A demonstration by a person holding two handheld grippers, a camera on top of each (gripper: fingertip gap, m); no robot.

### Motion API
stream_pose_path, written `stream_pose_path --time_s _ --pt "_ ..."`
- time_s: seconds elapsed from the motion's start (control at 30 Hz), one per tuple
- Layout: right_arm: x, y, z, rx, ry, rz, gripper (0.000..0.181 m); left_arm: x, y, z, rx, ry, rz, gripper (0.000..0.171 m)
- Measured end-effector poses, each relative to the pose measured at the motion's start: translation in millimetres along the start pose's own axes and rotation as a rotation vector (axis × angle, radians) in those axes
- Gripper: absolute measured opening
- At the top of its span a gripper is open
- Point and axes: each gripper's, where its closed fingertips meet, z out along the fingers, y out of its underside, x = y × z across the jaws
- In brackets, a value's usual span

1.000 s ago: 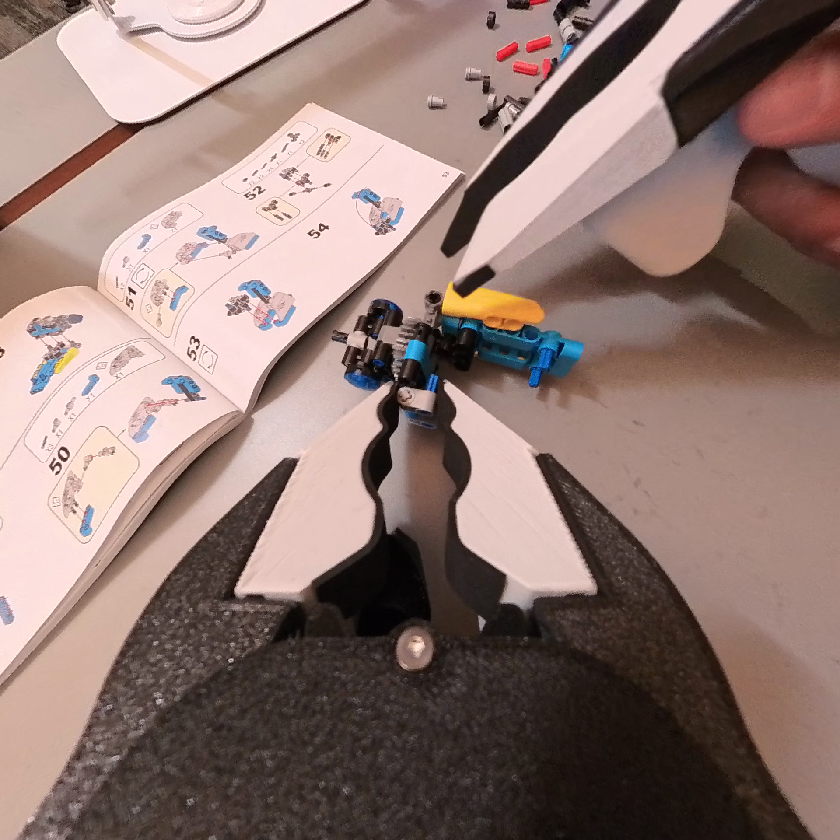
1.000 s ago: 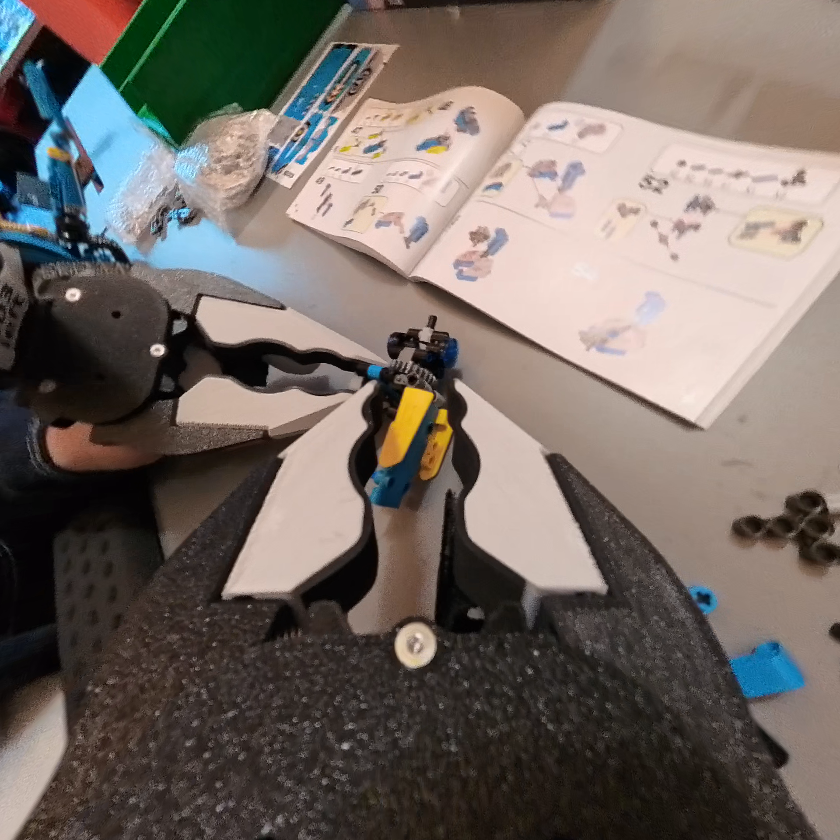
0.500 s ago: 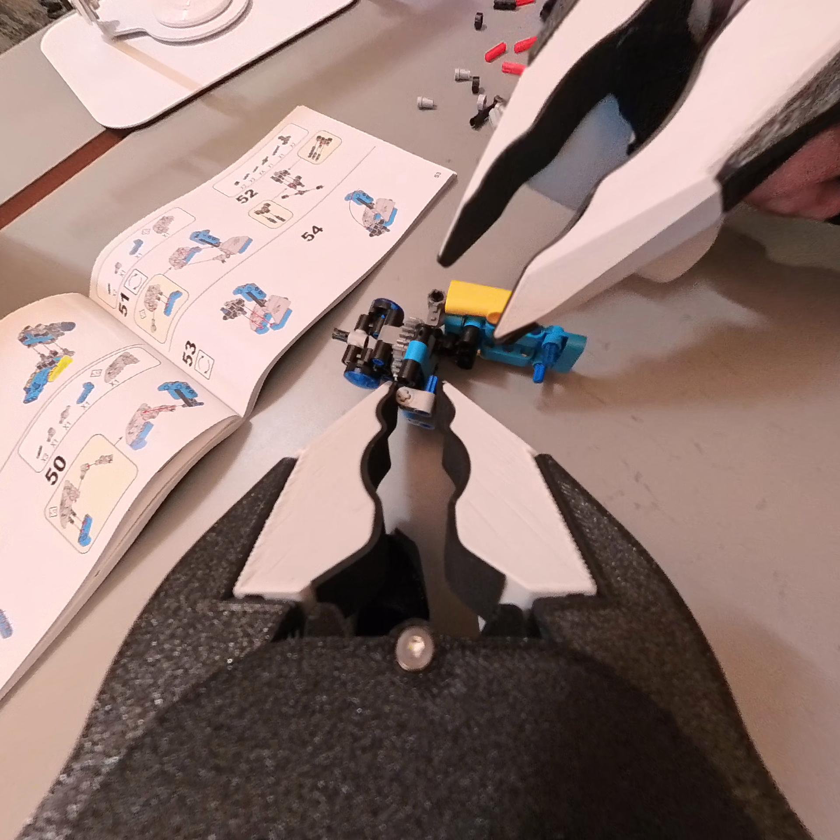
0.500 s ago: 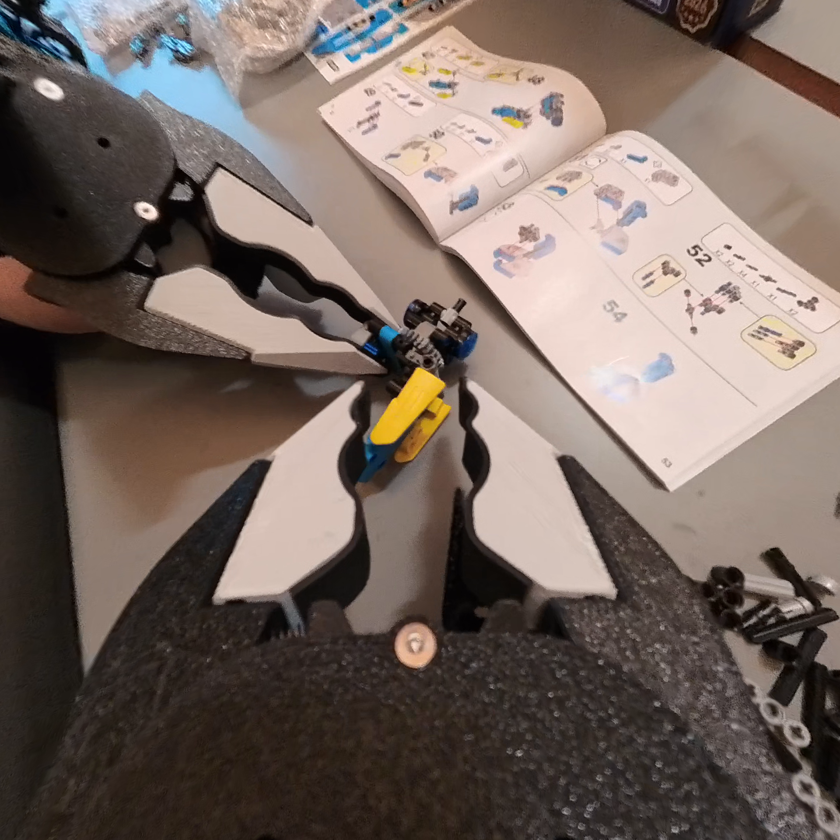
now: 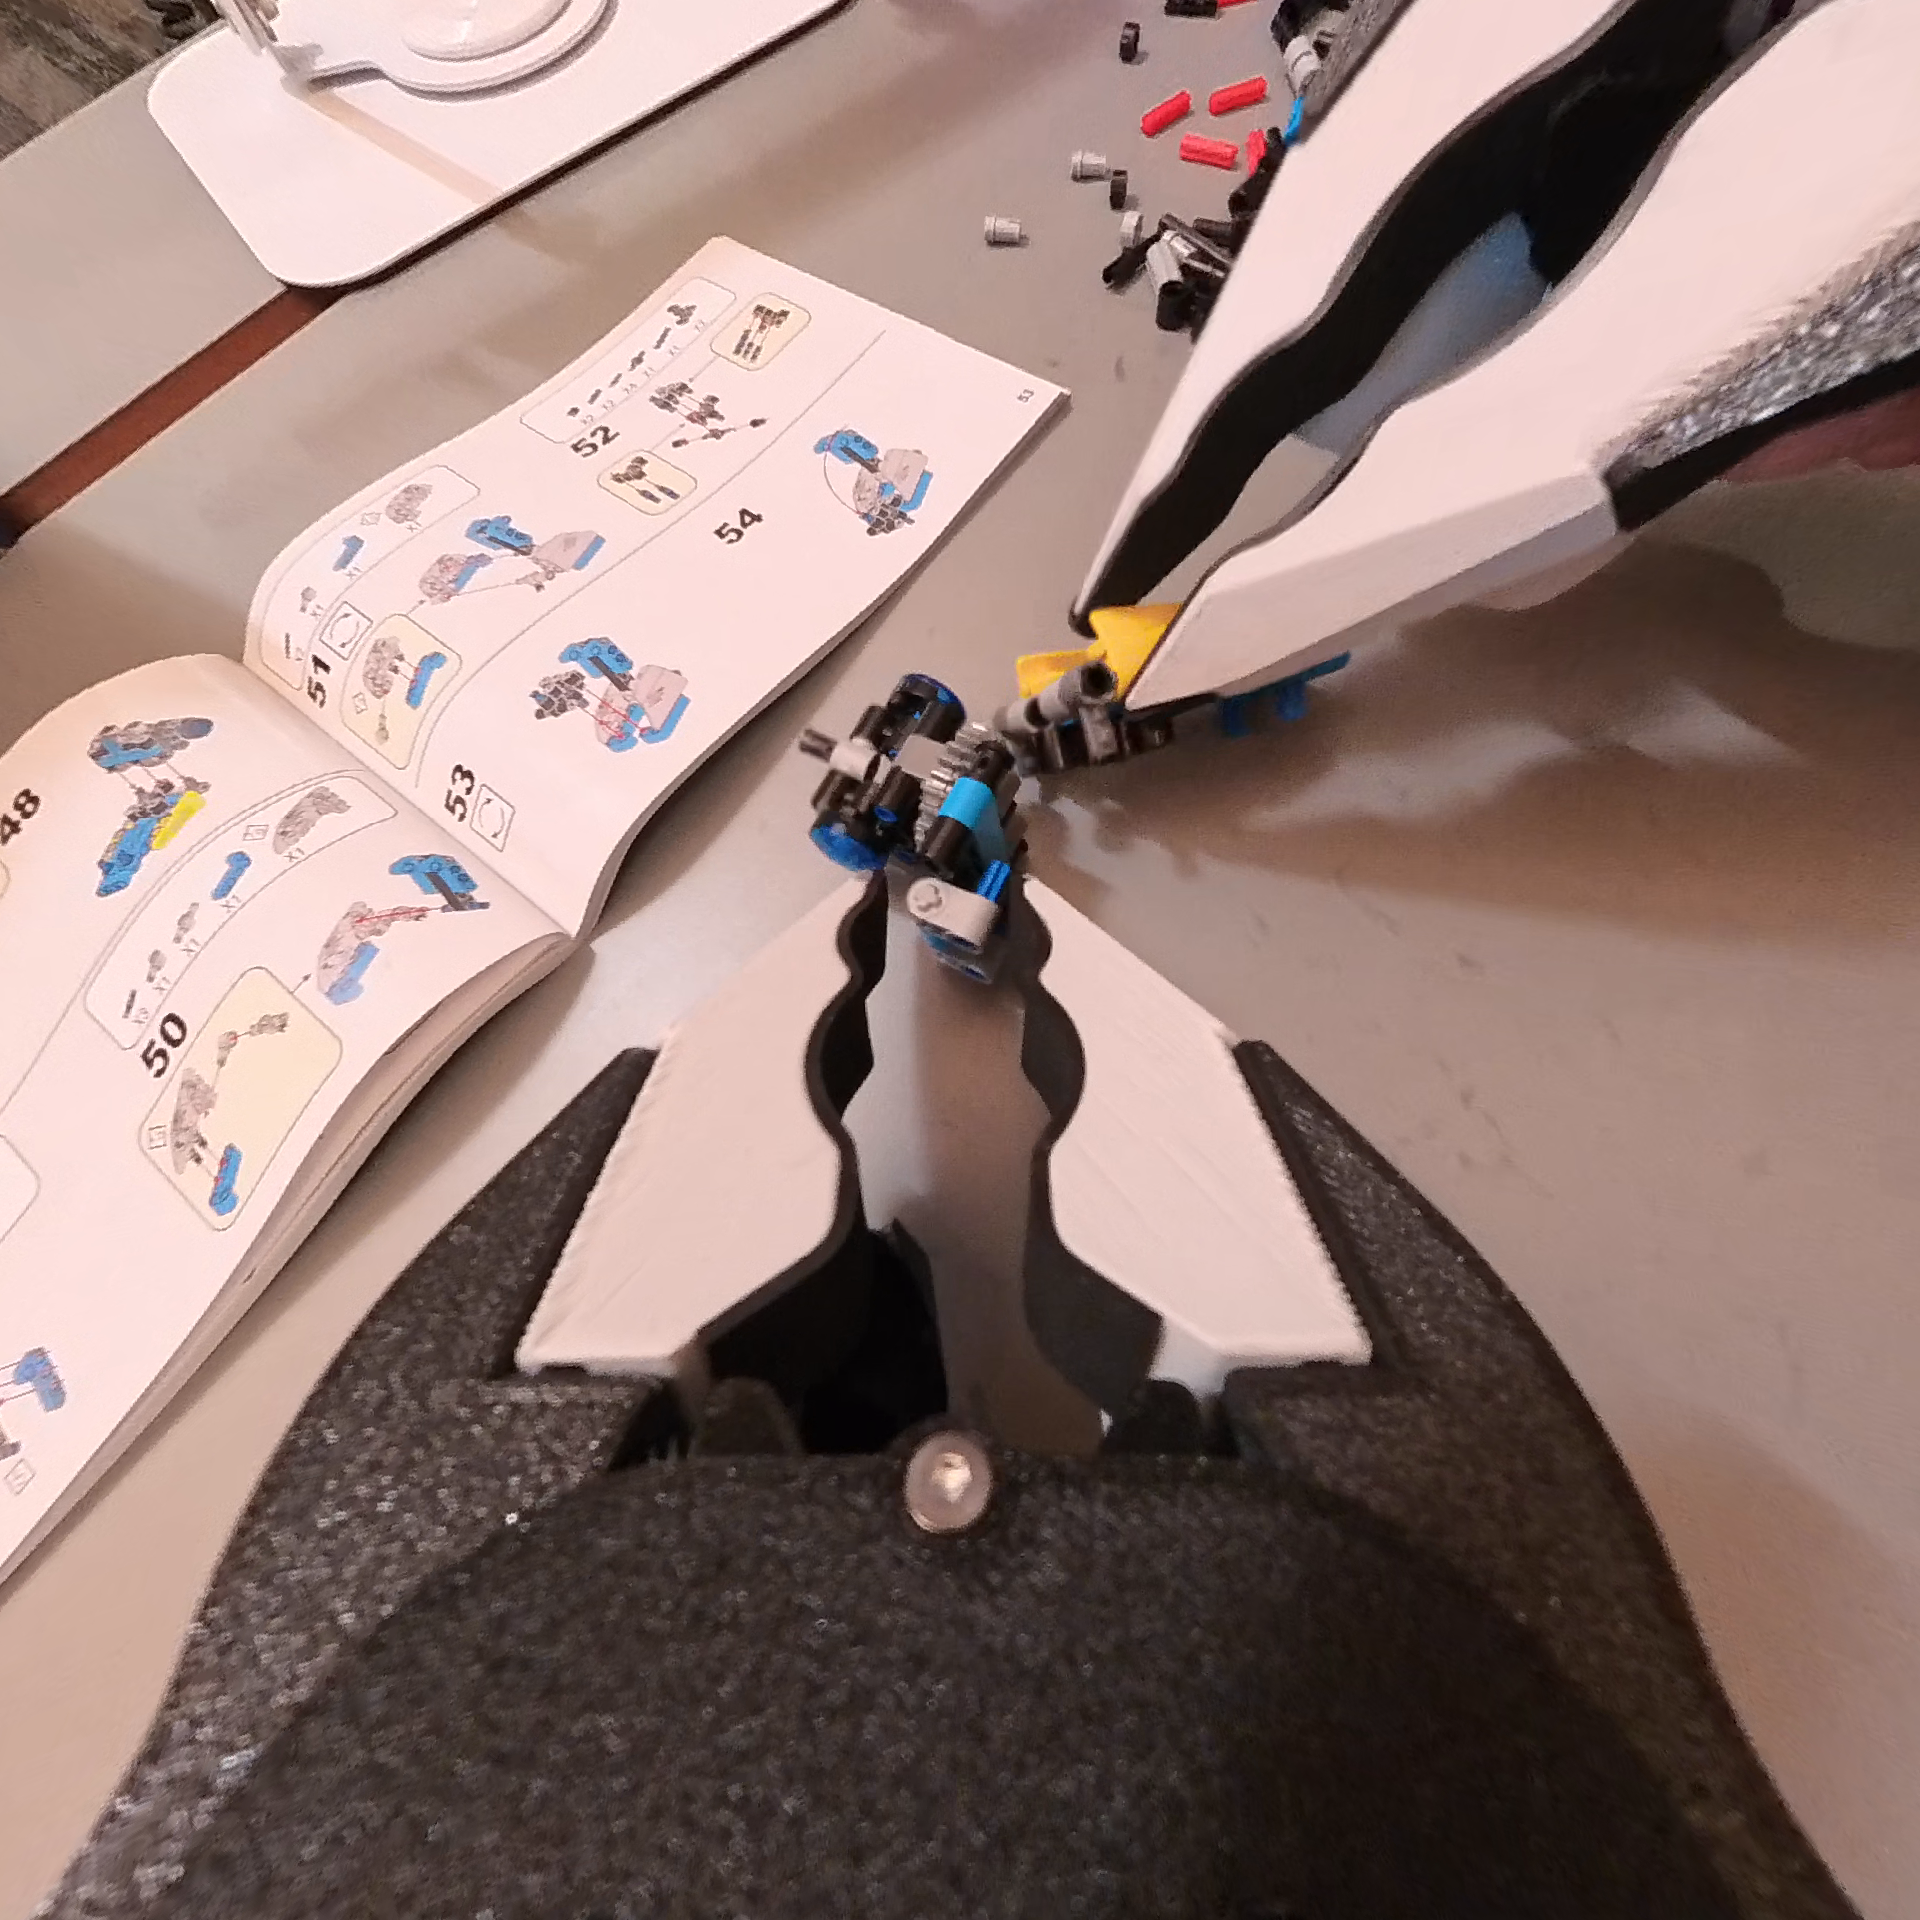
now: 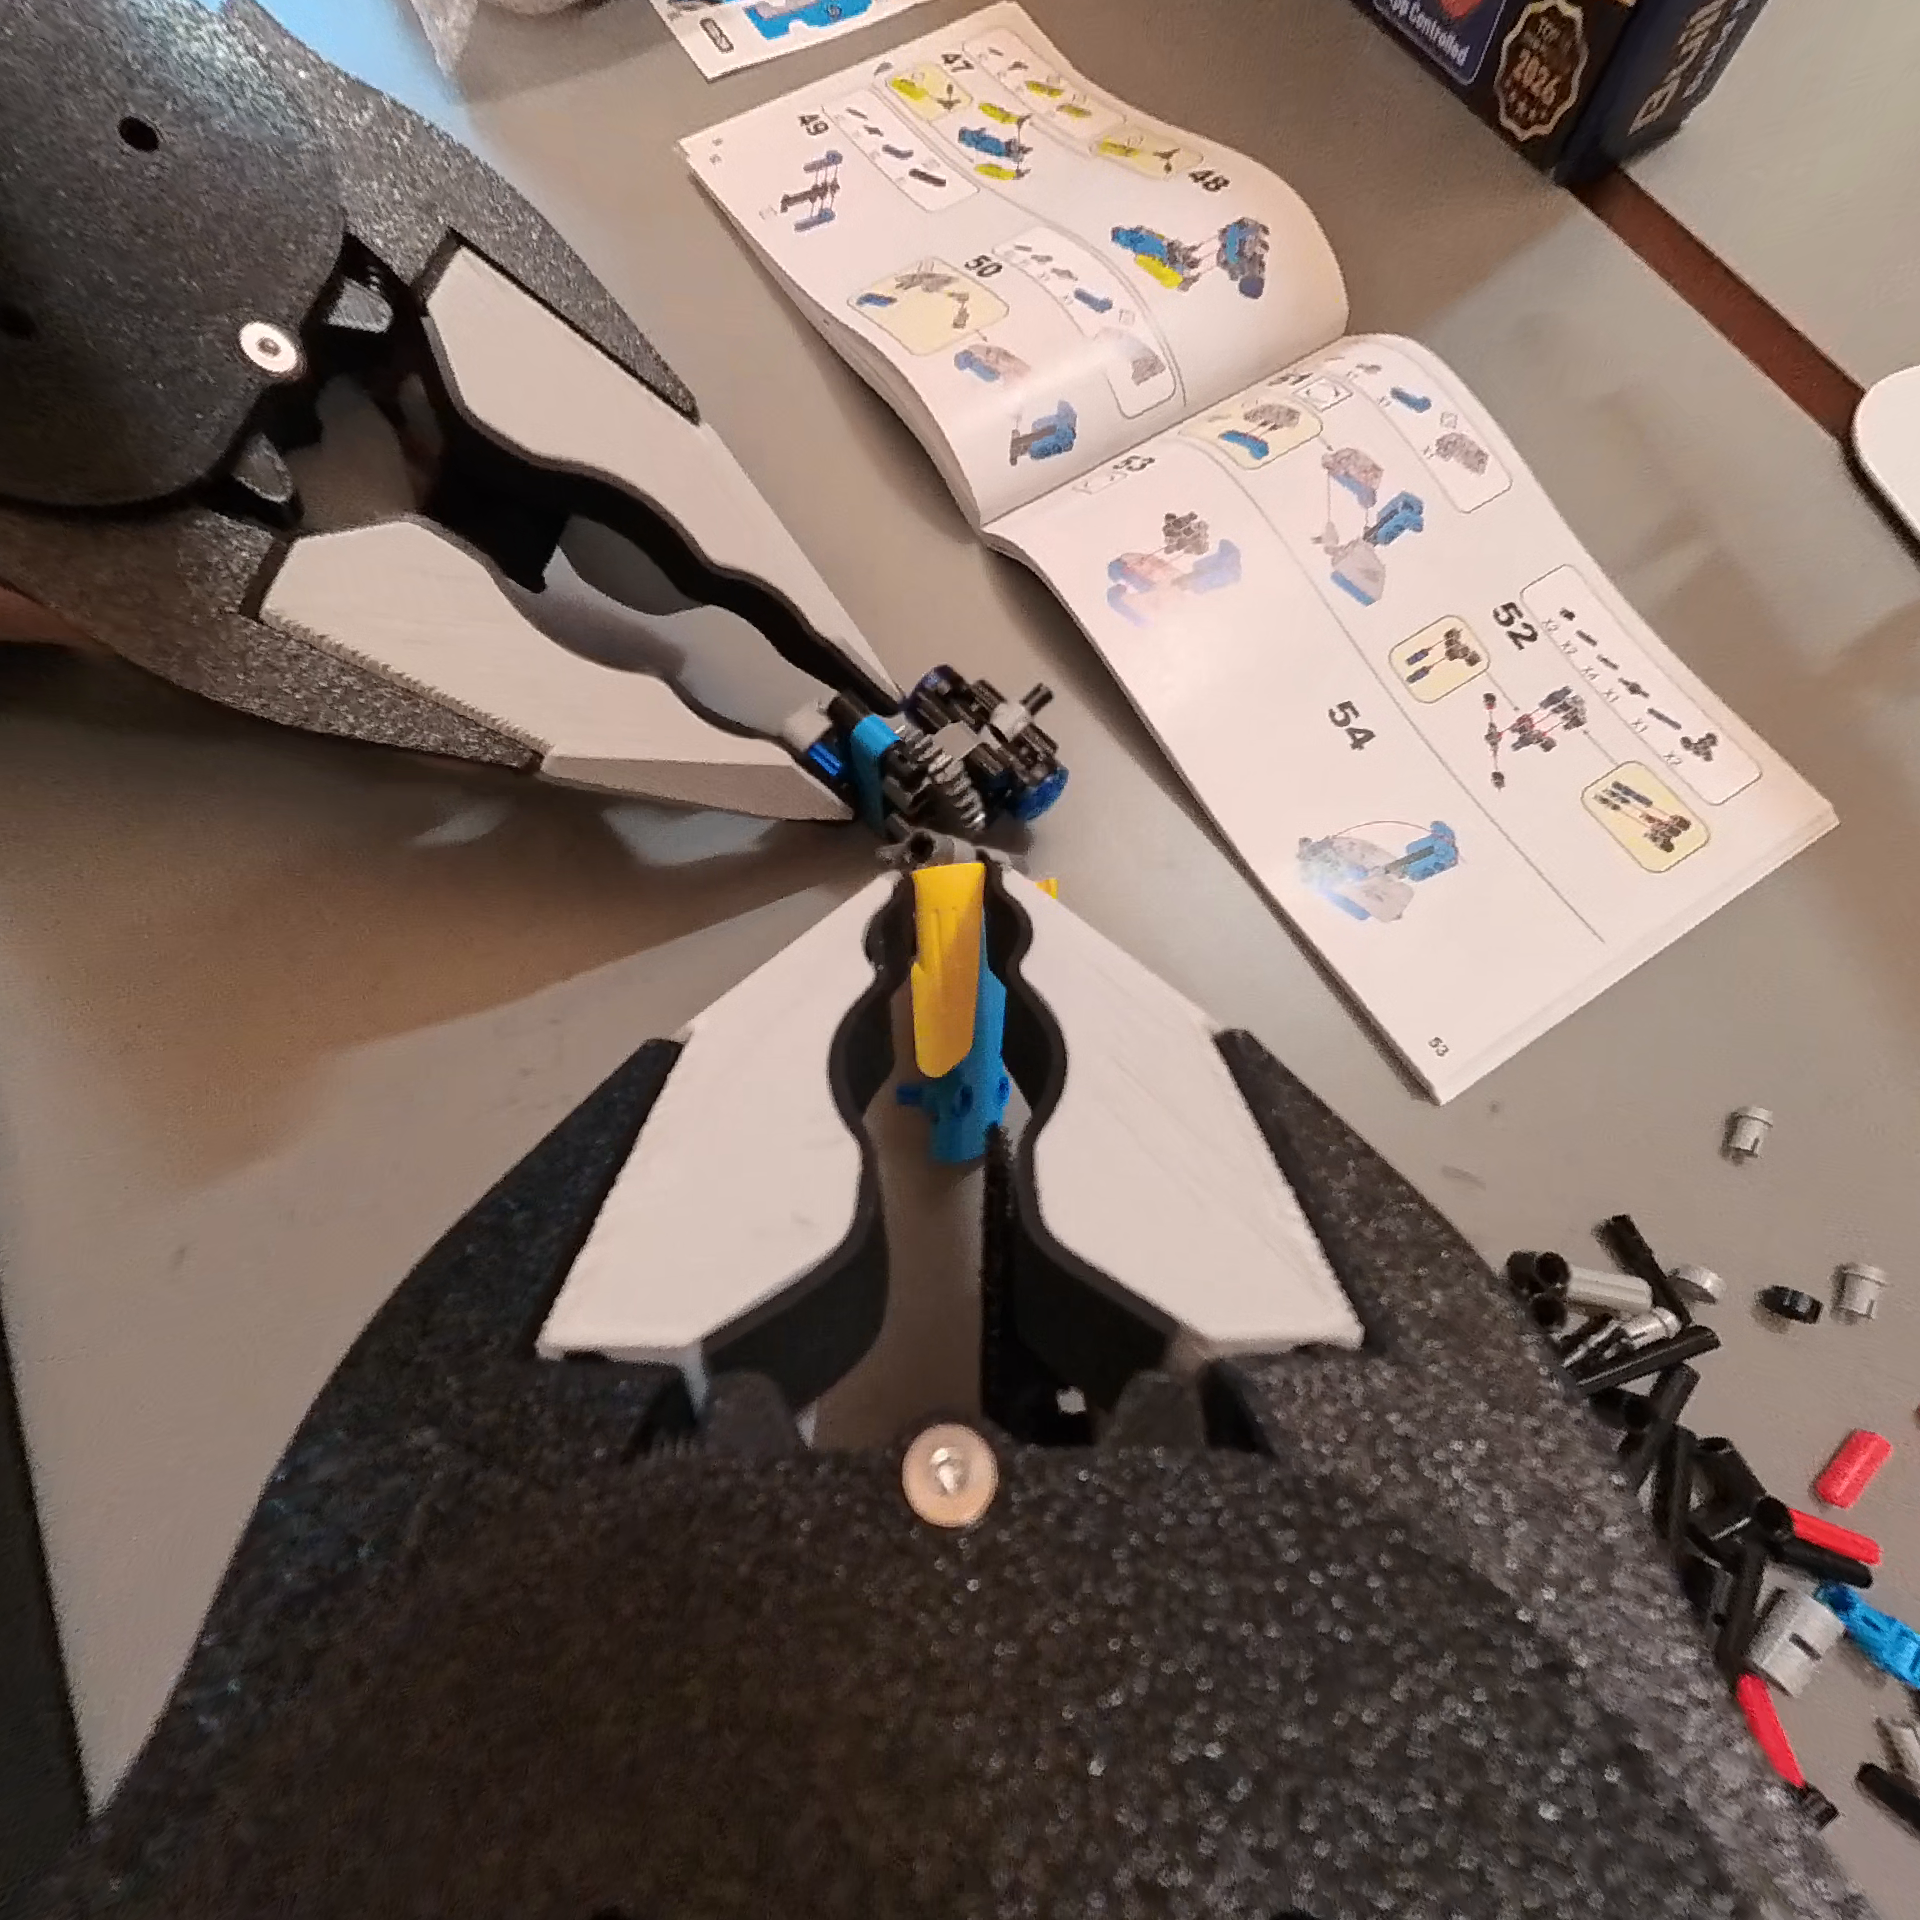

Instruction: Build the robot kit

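A small brick model lies on the grey table. Its black-and-blue geared end (image 5: 914, 790) sits at the tips of my left gripper (image 5: 954, 888), which is shut on a grey-and-blue piece (image 5: 951, 914) of it. Its yellow-and-blue end (image 6: 948, 977) lies between the fingers of my right gripper (image 6: 945, 878), which is shut on it. The two ends meet at a grey connector (image 5: 1060, 712); I cannot tell whether they are joined. The right gripper (image 5: 1112, 655) comes in from the upper right in the left wrist view. The left gripper (image 6: 868, 753) comes in from the left in the right wrist view.
An open instruction booklet (image 5: 520, 644) lies just left of the model and also shows in the right wrist view (image 6: 1299, 582). Loose black, grey and red pins (image 6: 1662, 1371) lie to the right. A white board (image 5: 416, 177) and a dark box (image 6: 1538, 73) stand farther off. The grippers' ends are close to 5 cm from one another.
The right gripper has swung round over the yellow-and-blue end and closed on it. That end has turned to line up with its fingers. The left gripper has kept its hold.
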Motion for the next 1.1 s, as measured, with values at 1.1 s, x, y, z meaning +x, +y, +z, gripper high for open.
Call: stream_pose_path --time_s 1.1 --pt "-37 -103 -73 0.703 -0.544 0.462 0.005 15 -91 -92 0.572 0.529 -0.421 0.048"
